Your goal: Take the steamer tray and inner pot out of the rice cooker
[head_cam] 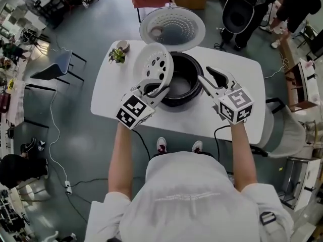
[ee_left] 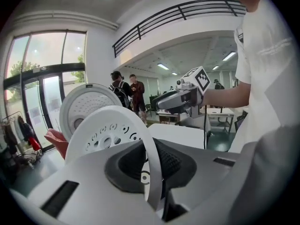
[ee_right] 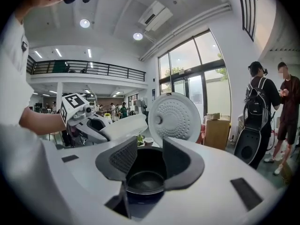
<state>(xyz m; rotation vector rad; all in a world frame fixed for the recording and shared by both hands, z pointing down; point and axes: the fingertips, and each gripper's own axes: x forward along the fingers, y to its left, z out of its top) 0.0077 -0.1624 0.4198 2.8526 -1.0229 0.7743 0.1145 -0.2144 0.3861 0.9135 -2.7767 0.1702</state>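
The white perforated steamer tray (head_cam: 154, 64) (ee_left: 108, 130) (ee_right: 123, 127) hangs tilted on edge above the left side of the black rice cooker (head_cam: 194, 92). My left gripper (head_cam: 154, 88) (ee_left: 150, 163) is shut on the tray's rim. The dark inner pot (head_cam: 179, 82) (ee_right: 145, 182) sits inside the cooker, and the round white lid (head_cam: 172, 28) (ee_right: 176, 118) stands open behind it. My right gripper (head_cam: 214, 77) (ee_right: 145, 161) is open at the cooker's right rim, with nothing between its pads; the pot shows beyond them.
The cooker stands on a white table (head_cam: 242, 69). A small potted plant (head_cam: 117, 55) and a little bowl (head_cam: 122, 45) sit at the table's far left corner. A chair (head_cam: 55, 69) stands to the left, and people (ee_right: 260, 111) beyond the far right.
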